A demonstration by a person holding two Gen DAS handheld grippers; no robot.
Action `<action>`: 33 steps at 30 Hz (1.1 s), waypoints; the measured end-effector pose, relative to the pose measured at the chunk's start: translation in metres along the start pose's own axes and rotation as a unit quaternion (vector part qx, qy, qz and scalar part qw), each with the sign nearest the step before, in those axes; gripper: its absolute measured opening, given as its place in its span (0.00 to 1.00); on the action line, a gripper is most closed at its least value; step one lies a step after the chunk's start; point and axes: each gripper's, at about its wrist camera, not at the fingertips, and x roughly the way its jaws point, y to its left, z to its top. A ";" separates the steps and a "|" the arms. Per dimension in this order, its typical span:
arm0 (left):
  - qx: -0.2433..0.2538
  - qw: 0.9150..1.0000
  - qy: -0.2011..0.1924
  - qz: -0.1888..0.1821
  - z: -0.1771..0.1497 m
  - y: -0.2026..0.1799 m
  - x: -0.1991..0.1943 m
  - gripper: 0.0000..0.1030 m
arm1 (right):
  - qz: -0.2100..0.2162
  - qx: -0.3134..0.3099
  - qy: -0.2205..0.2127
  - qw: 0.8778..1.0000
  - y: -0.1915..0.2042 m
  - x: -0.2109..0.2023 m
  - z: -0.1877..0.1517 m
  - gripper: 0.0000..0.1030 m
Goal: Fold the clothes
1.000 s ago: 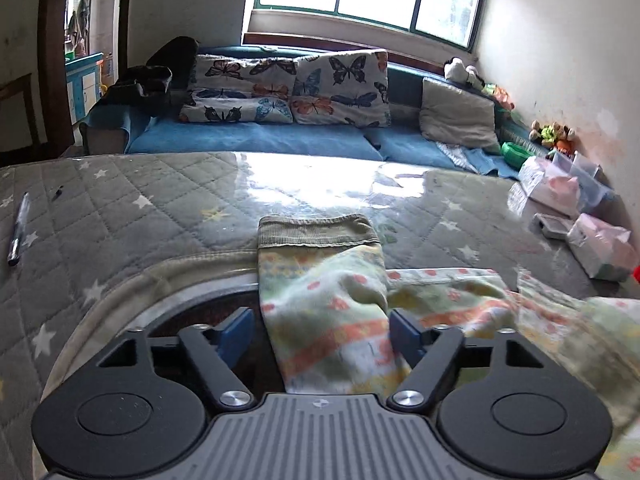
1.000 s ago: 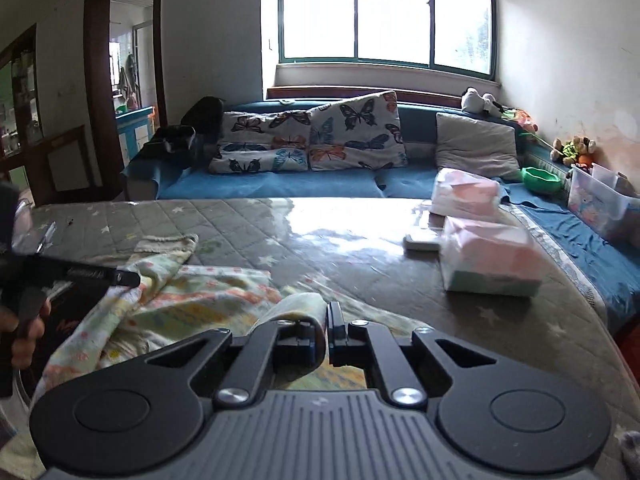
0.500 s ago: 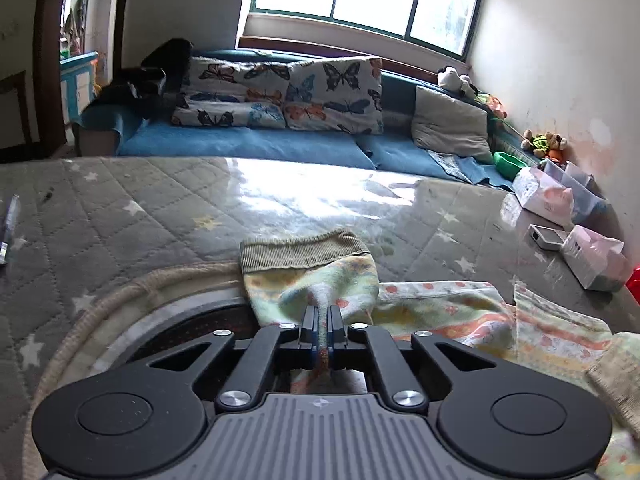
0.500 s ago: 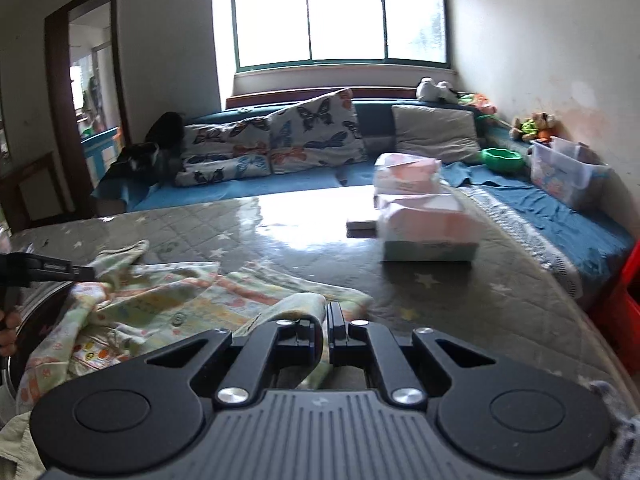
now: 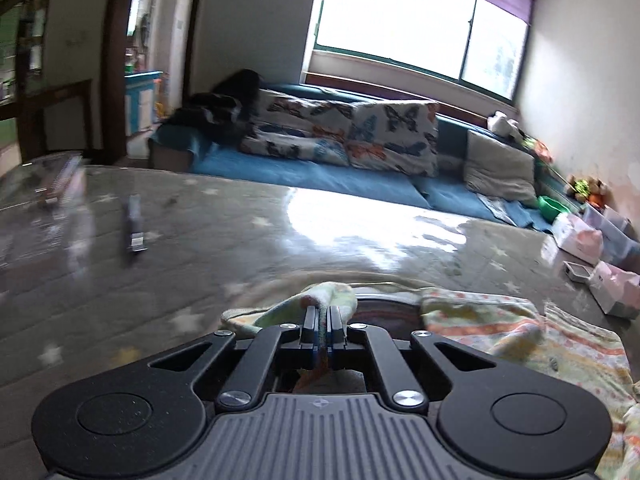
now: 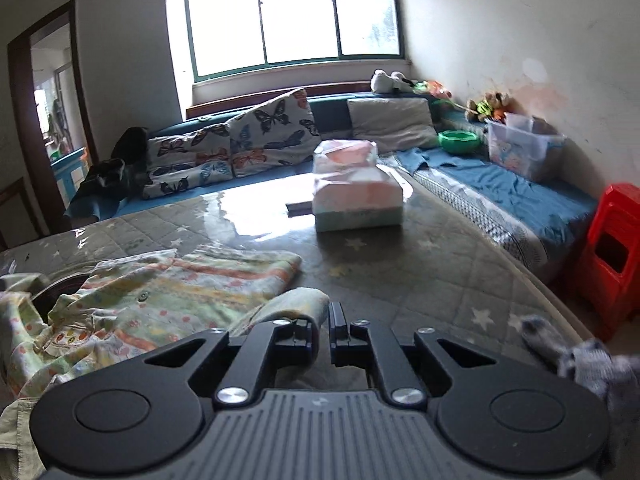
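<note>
One garment (image 6: 168, 292), pale green with orange stripes and small prints, lies crumpled on your quilted star-patterned surface (image 6: 420, 276). Your left gripper (image 5: 322, 320) has jaws clamped on a bunched cuff. Your right gripper (image 6: 323, 326) jaws pinch another fold. Only the right view shows tissue packs (image 6: 356, 196) and a red stool (image 6: 612, 256).

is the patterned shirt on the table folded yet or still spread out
Mostly spread out. The patterned shirt lies rumpled across the table, with only its sleeve ends bunched up in the closed jaws.

No text, label, brand or number is legible anywhere.
</note>
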 end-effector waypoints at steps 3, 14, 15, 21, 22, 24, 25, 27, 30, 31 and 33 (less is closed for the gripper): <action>-0.016 1.000 -0.008 0.018 -0.010 0.019 -0.023 0.04 | -0.009 0.012 0.004 1.000 -0.011 -0.005 -0.009 0.13; -0.069 0.996 -0.015 0.053 -0.059 0.056 -0.102 0.03 | -0.044 0.046 0.048 0.997 -0.057 -0.004 -0.042 0.48; -0.072 0.996 -0.011 0.058 -0.065 0.059 -0.107 0.03 | -0.047 0.045 0.053 0.997 -0.058 -0.001 -0.045 0.50; -0.088 0.992 0.005 0.091 -0.094 0.073 -0.130 0.03 | -0.054 -0.042 0.063 0.996 -0.033 0.008 -0.055 0.61; -0.085 0.992 0.010 0.094 -0.097 0.074 -0.131 0.03 | -0.053 -0.057 0.061 0.995 -0.027 0.008 -0.056 0.64; -0.087 0.991 0.017 0.096 -0.100 0.076 -0.131 0.03 | -0.054 -0.088 0.058 0.993 -0.014 0.008 -0.057 0.69; -0.086 0.991 0.018 0.096 -0.100 0.076 -0.131 0.03 | -0.061 -0.113 0.051 0.990 -0.007 0.008 -0.059 0.70; -0.083 0.992 0.019 0.098 -0.099 0.074 -0.128 0.03 | -0.074 -0.154 0.040 0.984 0.004 0.009 -0.061 0.71; -0.076 0.992 0.023 0.100 -0.098 0.072 -0.125 0.04 | -0.084 -0.181 0.021 0.980 0.012 0.007 -0.059 0.72; -0.077 0.992 0.024 0.101 -0.099 0.072 -0.124 0.04 | -0.084 -0.170 0.014 0.982 0.010 0.006 -0.055 0.72; -0.081 0.991 0.026 0.102 -0.100 0.072 -0.123 0.04 | -0.080 -0.117 -0.005 0.990 -0.003 0.000 -0.045 0.73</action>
